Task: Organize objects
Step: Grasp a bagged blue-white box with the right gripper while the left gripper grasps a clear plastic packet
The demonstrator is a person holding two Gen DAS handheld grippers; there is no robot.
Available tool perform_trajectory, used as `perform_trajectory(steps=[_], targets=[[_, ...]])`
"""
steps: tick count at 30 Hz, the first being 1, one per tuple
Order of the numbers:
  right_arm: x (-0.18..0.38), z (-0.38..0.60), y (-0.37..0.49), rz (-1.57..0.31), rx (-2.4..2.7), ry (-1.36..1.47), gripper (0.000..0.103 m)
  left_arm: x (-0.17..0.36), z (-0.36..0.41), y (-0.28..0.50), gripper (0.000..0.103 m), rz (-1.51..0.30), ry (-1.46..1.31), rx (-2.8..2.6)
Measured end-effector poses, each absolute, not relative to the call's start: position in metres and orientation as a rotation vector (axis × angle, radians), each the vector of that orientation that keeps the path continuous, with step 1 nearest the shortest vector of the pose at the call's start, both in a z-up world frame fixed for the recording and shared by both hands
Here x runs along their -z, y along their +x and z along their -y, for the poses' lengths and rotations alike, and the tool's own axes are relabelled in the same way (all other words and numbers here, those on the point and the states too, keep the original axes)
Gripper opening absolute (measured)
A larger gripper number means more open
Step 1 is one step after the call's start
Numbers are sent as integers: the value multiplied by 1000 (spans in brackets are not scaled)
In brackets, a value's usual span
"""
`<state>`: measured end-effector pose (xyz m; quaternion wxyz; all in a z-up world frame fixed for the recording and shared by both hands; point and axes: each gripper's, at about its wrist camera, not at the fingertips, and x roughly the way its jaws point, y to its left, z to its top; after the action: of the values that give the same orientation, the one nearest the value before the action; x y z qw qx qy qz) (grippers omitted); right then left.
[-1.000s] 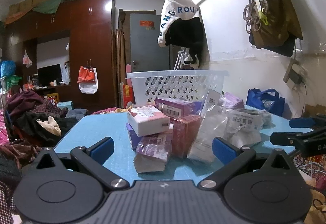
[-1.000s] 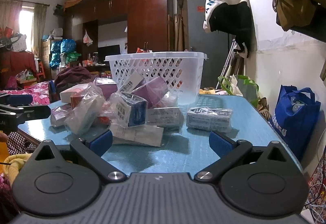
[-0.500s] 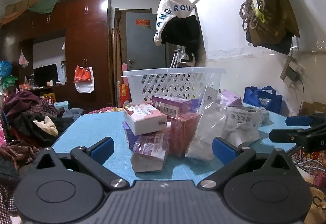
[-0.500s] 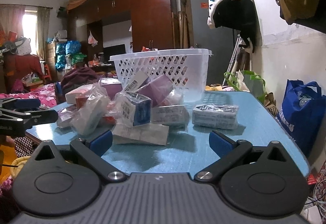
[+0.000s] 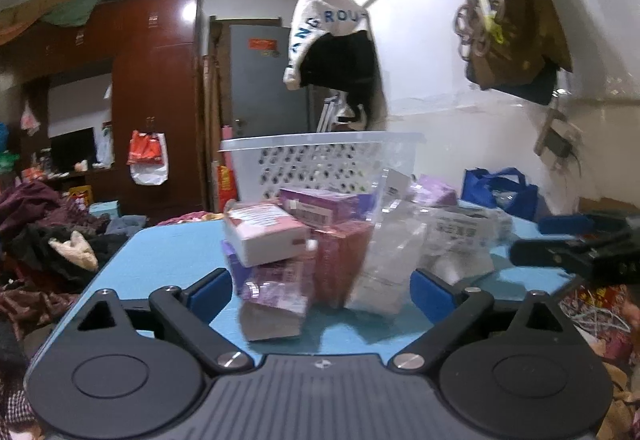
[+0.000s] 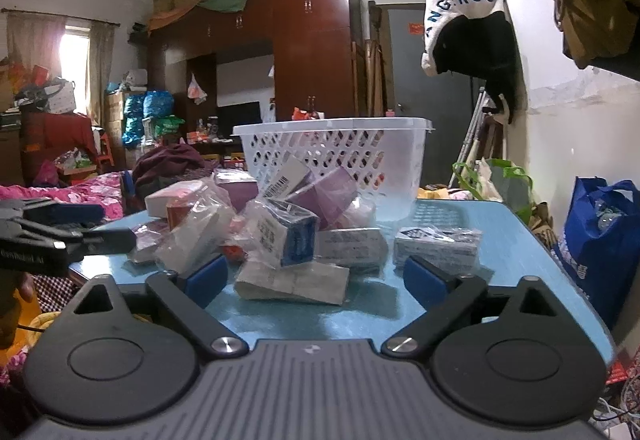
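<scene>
Both the left gripper (image 5: 320, 290) and right gripper (image 6: 314, 278) hang at the near table edge, jaws wide but closing on nothing, facing the heaped boxes (image 6: 280, 236) probably bound for the far basket (image 6: 336, 155).

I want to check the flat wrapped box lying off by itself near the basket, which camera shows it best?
The right wrist view. There the flat wrapped box lies alone on the blue table, unblocked, to the right of the pile and in front of the white basket. In the left wrist view the pile hides it, so it cannot be picked out.
</scene>
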<state>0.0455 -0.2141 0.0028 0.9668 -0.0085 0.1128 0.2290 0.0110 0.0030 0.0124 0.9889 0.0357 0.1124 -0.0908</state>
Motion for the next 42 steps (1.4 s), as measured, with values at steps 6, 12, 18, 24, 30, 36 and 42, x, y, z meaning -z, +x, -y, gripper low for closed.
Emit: perform_trajectory(steps=[6,12,18,24,30,36,42], targets=[[-12,207,56,-204,-499,-14,77,-9,22,24,89,-233,142,226],[-9,204,67,-222,-509,-8,74,0,38,33,80,-257,184,233],[-6,199,70,-232,-509,-29,73,5,41,37,58,-262,206,203],[-6,193,72,-238,-525,-37,72,8,44,40,52,-276,227,205],[-5,191,71,-235,-543,-54,63,10,45,42,52,-283,233,195],[-6,191,74,-244,-580,-38,44,12,45,44,53,-271,234,184],[-8,199,70,-208,-575,-13,39,12,43,36,45,-227,231,185]])
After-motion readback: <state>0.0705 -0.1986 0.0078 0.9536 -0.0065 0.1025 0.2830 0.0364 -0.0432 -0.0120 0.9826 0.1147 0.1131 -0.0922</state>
